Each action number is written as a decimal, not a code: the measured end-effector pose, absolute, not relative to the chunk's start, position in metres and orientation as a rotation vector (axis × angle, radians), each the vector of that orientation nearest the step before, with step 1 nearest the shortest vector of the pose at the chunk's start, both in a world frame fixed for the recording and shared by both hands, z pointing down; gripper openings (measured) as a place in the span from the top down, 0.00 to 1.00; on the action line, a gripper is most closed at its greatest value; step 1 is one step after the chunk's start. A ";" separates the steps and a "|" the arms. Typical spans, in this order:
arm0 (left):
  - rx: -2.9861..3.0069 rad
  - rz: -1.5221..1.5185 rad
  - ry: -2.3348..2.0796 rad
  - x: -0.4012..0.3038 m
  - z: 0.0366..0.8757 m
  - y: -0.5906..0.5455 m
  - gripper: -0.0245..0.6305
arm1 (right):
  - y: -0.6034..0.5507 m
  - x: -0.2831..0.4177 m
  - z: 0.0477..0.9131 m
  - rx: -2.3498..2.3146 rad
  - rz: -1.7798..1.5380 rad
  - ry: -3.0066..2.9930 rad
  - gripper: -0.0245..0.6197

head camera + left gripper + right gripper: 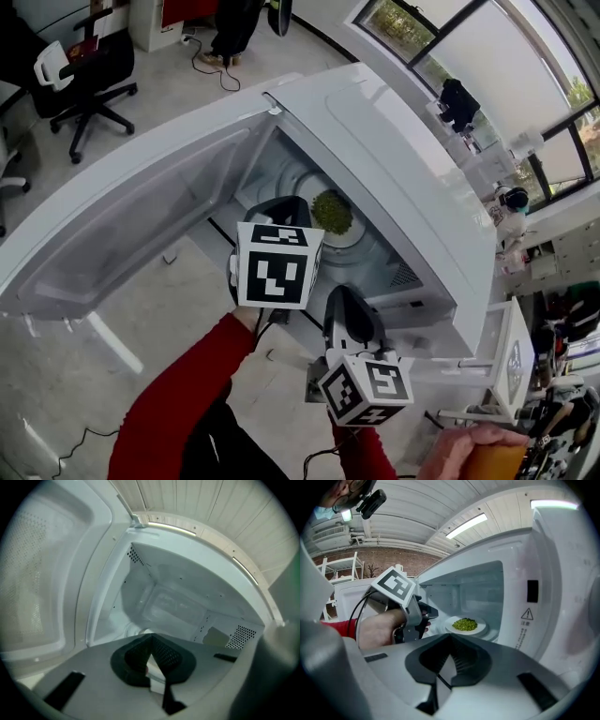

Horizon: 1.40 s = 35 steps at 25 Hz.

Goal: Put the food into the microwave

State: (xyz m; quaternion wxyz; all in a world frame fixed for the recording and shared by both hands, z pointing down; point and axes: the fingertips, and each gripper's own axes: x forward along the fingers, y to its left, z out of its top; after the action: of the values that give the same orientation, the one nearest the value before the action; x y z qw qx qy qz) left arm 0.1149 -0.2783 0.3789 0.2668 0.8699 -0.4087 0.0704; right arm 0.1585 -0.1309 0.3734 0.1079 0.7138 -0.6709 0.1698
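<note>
Food [331, 212]: loose green heap, roughly round, lying flat on white plate [482, 628] inside open microwave [394, 159]; door [122, 216] swung wide at left; left tongs [151, 638] closed, empty, at cavity mouth near plate; right tongs [451, 637] closed, empty, outside cavity.

- One microwave [403, 178], its one door [122, 234] swung open.
- One plate [482, 628] inside, bearing one heap of green food [465, 624].
- Two hand-held grippers: the left gripper [151, 641] and the right gripper [450, 640].
- Two marker cubes, the left cube [274, 265] and the right cube [367, 391].
- Two red sleeves, a left sleeve [178, 394] and a right sleeve [366, 455].
- One black office chair [89, 70] on the floor.
- Two lit ceiling strips, a near strip [466, 524] and a far strip [553, 503].
</note>
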 end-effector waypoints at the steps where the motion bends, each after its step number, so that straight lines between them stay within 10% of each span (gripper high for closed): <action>1: 2.352 0.181 -1.091 0.112 0.378 -0.276 0.95 | -0.131 0.157 0.372 2.104 0.501 -1.975 0.94; 35: 2.519 0.219 -0.680 0.027 0.324 -0.106 0.95 | -0.026 0.111 0.323 2.110 0.571 -2.225 0.94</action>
State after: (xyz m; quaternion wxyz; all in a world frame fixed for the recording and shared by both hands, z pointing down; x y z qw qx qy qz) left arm 0.0269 -0.1059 0.3236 0.2585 0.9294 -0.2509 0.0809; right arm 0.1110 -0.0256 0.3227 0.0114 0.6764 -0.7133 0.1832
